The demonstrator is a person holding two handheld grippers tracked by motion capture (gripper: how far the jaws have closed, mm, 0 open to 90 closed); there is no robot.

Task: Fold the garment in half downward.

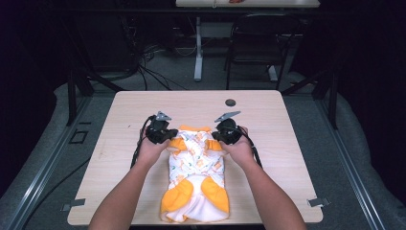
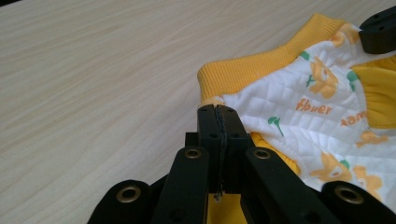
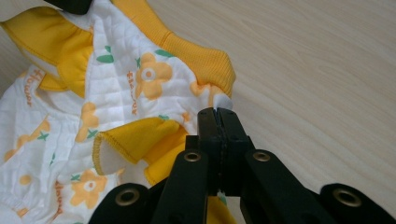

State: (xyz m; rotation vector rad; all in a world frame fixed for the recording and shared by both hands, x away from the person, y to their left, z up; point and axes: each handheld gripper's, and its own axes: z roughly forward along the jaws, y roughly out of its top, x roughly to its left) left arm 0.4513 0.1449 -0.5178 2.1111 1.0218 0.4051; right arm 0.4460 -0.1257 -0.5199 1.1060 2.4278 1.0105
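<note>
A light wooden table (image 1: 268, 103) carries a small dark round disc (image 1: 231, 102) near its far edge; behind stands a black chair (image 1: 257, 40)

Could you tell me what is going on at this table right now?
A person works on a small white and yellow flower-print garment lying on the wooden table. Each hand holds a gripper at the garment's far end, by the yellow ribbed band. The left gripper and the right gripper are both shut, each pinching the fabric at one corner of that end. The rest of the garment lies on the table toward the person.
</note>
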